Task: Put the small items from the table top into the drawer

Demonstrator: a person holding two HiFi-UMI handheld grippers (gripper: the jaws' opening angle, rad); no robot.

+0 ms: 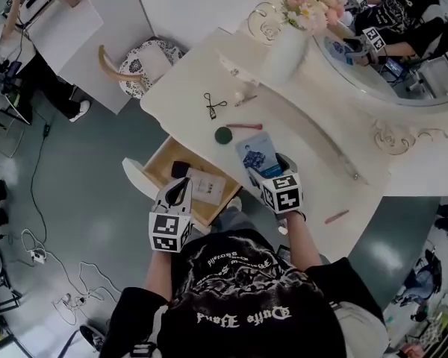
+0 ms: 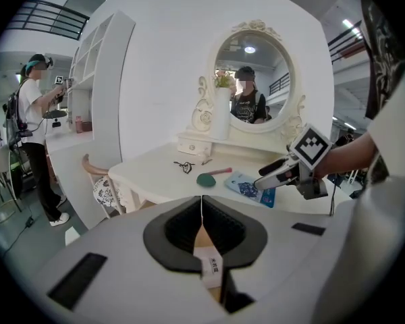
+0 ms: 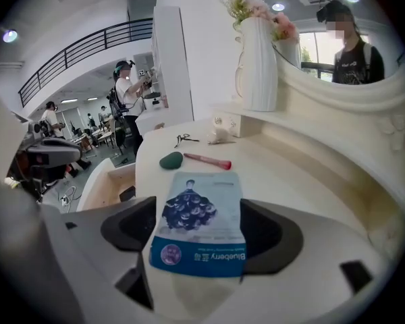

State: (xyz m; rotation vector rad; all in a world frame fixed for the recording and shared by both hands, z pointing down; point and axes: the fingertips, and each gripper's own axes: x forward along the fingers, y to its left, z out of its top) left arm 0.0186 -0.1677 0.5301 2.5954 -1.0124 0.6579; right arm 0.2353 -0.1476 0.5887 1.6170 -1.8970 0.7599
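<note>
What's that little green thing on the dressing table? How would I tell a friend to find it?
Find the white dressing table under the oval mirror. Near its front edge, by the open drawer, a blue packet lies flat. Just beyond it sits the green sponge: a small, dark, rounded lump, unlike the thin pink brush beside it.

The table [image 1: 201, 73] is painted white, smooth, with a soft sheen. The blueberry packet [image 3: 199, 221] at its near edge is glossy printed plastic film. The open drawer [image 1: 160, 167] on the left shows bare pale wood inside. The far vase [image 3: 255, 59] looks like matt ribbed ceramic. The mirror [image 1: 425, 88] is glossy glass.
</note>
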